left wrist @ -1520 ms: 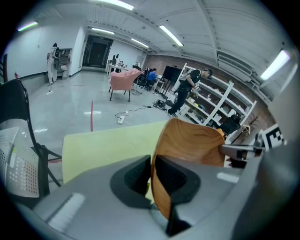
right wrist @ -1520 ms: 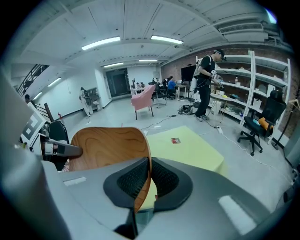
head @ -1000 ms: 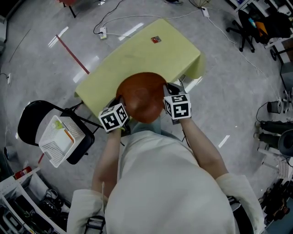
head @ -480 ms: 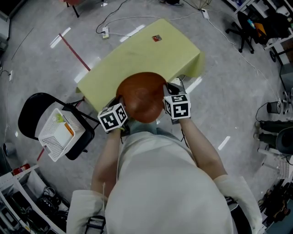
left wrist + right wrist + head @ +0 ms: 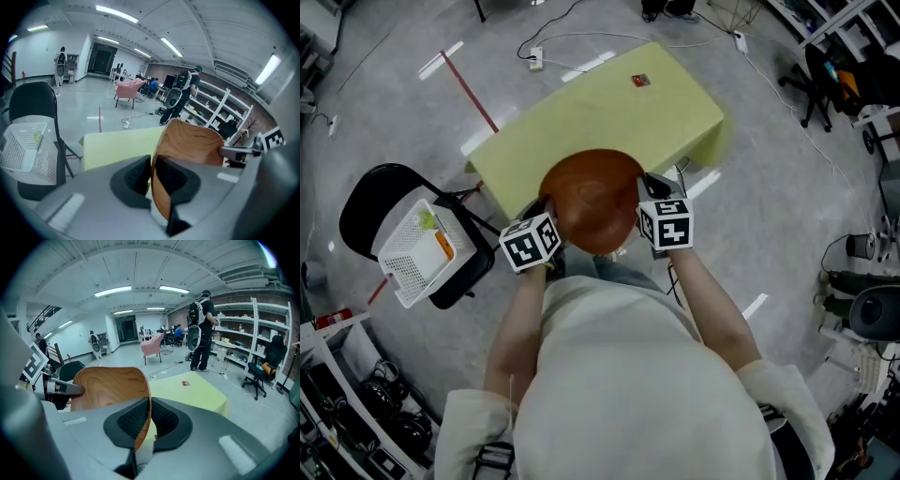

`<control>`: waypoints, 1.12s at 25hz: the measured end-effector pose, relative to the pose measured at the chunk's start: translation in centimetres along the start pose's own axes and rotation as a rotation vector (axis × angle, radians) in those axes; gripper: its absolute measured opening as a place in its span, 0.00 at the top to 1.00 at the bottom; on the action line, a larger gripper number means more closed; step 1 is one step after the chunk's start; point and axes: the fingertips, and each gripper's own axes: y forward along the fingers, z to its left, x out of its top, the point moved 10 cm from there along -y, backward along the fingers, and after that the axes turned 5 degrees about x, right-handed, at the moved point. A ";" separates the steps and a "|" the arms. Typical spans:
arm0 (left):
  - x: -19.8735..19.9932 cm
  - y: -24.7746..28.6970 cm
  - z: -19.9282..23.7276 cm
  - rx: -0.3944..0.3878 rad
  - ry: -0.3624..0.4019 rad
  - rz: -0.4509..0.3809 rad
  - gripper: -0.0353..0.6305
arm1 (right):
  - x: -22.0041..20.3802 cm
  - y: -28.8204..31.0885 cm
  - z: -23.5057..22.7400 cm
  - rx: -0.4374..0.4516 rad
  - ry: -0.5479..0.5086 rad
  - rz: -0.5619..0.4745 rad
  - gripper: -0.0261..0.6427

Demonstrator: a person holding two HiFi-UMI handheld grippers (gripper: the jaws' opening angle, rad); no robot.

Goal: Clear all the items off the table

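Yellow table (image 5: 609, 122) on a workshop floor: my left gripper (image 5: 151, 176) and right gripper (image 5: 150, 420) each pinch an opposite rim of the wooden bowl (image 5: 592, 199), held between them over the table's near edge; a small red item (image 5: 640, 81) lies beyond.

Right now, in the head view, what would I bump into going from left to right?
white basket → left gripper → wooden bowl → right gripper
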 end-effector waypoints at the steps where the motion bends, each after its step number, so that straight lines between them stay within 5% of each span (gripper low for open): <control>1: -0.1 -0.2 0.4 0.007 -0.007 -0.003 0.89 | 0.1 0.2 0.3 0.009 -0.006 0.002 0.93; 14: -0.1 -3.8 8.9 0.098 -0.115 -0.053 0.89 | 2.9 4.6 8.4 0.138 -0.117 0.015 0.93; 28: 0.7 -8.4 22.4 0.171 -0.189 -0.059 0.90 | 5.2 10.5 21.9 0.242 -0.200 0.056 0.93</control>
